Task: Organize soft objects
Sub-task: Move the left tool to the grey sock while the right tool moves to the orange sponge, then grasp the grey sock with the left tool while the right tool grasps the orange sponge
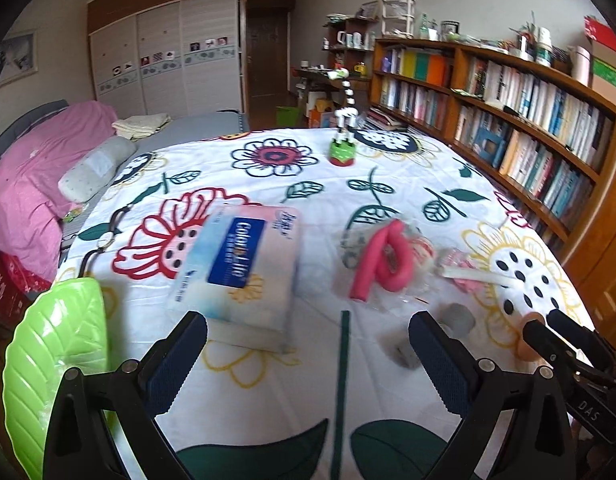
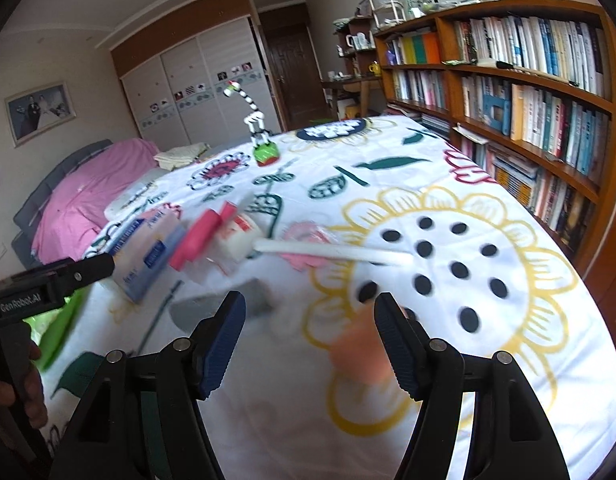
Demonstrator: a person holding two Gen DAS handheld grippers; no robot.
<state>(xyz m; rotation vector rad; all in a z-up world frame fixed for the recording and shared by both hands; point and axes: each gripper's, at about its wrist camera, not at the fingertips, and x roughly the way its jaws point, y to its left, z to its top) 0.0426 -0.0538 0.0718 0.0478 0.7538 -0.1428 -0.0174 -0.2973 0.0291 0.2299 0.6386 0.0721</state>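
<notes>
I kept both the left gripper (image 1: 308, 344) and right gripper (image 2: 308, 328) spread wide with nothing inside, while the pink foam roll (image 1: 381, 258) lay farther off on the flowery sheet (image 1: 268, 392), right of the tissue pack (image 1: 238, 270).

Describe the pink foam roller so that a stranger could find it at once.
Look at the flowered sheet covering the bed. Near its middle, right of the blue and white tissue pack, lies crinkled clear wrapping. On it rests the pink foam roller, bent into a loop; it is the only thick, bright pink tube there.
</notes>
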